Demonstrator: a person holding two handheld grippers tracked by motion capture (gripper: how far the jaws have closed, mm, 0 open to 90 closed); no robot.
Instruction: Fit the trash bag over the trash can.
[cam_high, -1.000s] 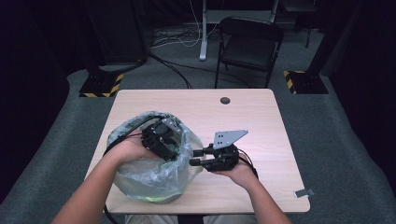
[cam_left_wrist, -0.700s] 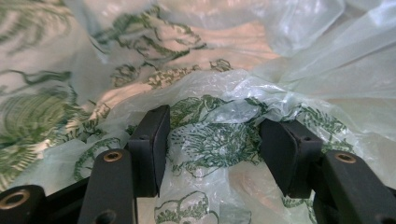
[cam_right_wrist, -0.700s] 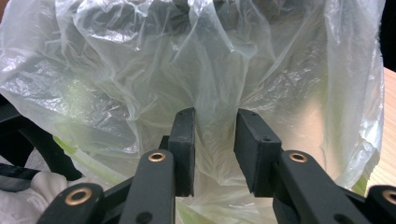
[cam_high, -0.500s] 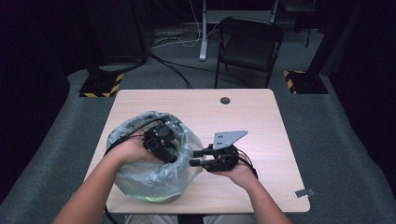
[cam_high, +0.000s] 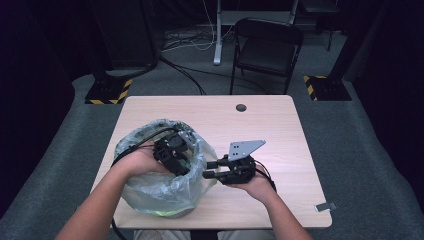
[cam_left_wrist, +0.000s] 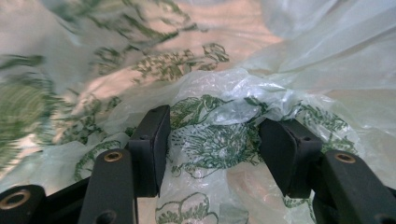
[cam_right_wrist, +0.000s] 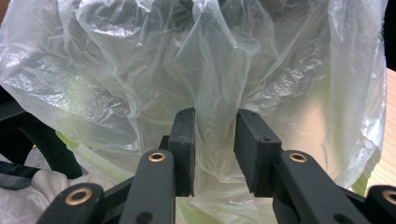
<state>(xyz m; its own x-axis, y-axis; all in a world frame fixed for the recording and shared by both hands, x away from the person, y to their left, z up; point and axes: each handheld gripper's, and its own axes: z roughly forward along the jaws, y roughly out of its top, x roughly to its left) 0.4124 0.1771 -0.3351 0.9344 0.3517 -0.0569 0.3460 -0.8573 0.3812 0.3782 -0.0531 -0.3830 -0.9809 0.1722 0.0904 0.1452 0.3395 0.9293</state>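
Note:
A clear plastic bag (cam_high: 160, 192) with a greenish bottom bulges at the table's front left. My left gripper (cam_high: 182, 167) reaches down into its mouth. In the left gripper view the left gripper (cam_left_wrist: 215, 144) has a crumpled, green-printed wad of the bag (cam_left_wrist: 215, 93) between its pads, touching both. My right gripper (cam_high: 206, 169) lies level against the bag's right side. In the right gripper view the right gripper (cam_right_wrist: 215, 140) has a gathered fold of the bag (cam_right_wrist: 140, 70) running down between its pads.
The light wooden table (cam_high: 270, 130) has a dark round hole (cam_high: 241, 107) near its far edge. A black folding chair (cam_high: 267, 50) stands behind the table, with cables on the floor. Yellow-and-black striped bases (cam_high: 107, 92) sit at both far corners.

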